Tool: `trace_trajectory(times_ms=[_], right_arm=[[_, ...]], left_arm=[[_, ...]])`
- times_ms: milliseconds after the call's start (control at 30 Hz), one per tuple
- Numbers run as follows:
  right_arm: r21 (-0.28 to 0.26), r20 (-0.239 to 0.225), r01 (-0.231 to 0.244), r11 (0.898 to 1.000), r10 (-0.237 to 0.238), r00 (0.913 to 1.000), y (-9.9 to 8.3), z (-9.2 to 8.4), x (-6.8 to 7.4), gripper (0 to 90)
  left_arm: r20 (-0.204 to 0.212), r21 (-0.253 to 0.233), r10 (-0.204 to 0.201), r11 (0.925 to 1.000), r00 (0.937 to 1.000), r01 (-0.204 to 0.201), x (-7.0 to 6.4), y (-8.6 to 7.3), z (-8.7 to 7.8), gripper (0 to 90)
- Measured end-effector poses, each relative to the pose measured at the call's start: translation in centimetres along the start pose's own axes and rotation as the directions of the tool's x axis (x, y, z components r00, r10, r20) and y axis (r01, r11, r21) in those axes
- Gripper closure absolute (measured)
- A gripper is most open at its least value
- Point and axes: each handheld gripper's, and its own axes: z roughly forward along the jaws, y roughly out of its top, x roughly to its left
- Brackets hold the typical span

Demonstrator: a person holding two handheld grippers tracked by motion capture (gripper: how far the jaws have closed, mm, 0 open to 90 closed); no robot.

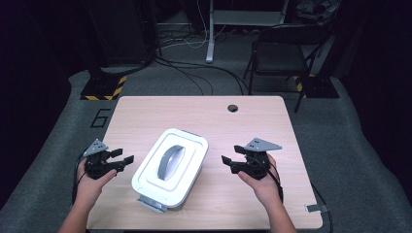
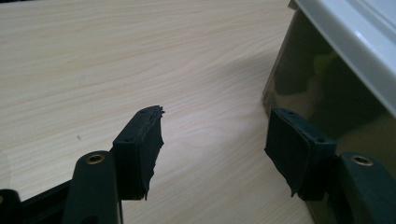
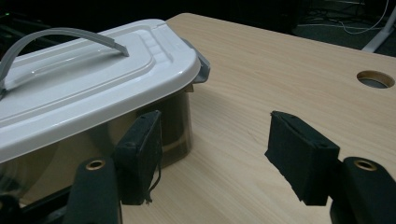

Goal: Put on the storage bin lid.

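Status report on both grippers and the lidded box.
Left gripper open, right gripper open, flanking box. White-lidded clear plastic box closed, untouched. Nothing between.

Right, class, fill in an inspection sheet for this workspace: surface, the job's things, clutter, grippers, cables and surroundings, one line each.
Surface: light wooden table, bare apart from the box; round cable hole near its far edge.
Job's things: lidded box mid-table, white lid on, grey handle lying flat along the lid, grey clasps at both ends.
Clutter: nothing seen.
Grippers: left gripper to the left of the box, right gripper to its right, both with jaws apart, nothing between them, neither touching the box.
Cables: one trails from each gripper; more lie on the floor behind.
Surroundings: dark room, grey floor, folding chair, striped stand bases.
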Motion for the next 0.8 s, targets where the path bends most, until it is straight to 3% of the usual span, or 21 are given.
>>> trace_trajectory(times_ms=[200, 333, 567, 633, 800], right_arm=[[0.027, 0.016, -0.017, 0.999, 0.016, 0.9997, -0.5, 0.5, -0.5, 34.6], [0.039, 0.044, 0.002, 0.999, -0.004, 0.999, -0.9, 1.0, -0.8, 34.6], [0.08, 0.069, -0.007, 0.997, 0.002, 0.9976, -1.6, 1.4, -1.3, 34.7], [0.105, 0.101, 0.022, 0.994, -0.033, 0.9943, -1.9, 1.2, -1.6, 34.7], [0.121, 0.134, -0.006, 0.993, -0.011, 0.9909, -3.3, 0.5, -2.2, 34.3]], left_arm=[[-0.007, -0.007, -0.027, 0.9996, 0.9996, 0.027, 0.7, -1.5, 0.3, 36.2], [-0.016, -0.005, -0.041, 0.9992, 0.999, 0.041, 1.1, -2.6, 0.8, 36.5], [-0.032, 0.027, -0.026, 0.9993, 0.9992, 0.027, 1.6, -3.6, 1.7, 36.8], [-0.037, 0.025, -0.021, 0.9994, 0.9991, 0.022, 1.6, -3.7, 1.9, 36.8], [-0.05, 0.027, -0.03, 0.9991, 0.9983, 0.032, 1.8, -3.9, 2.0, 36.8]])
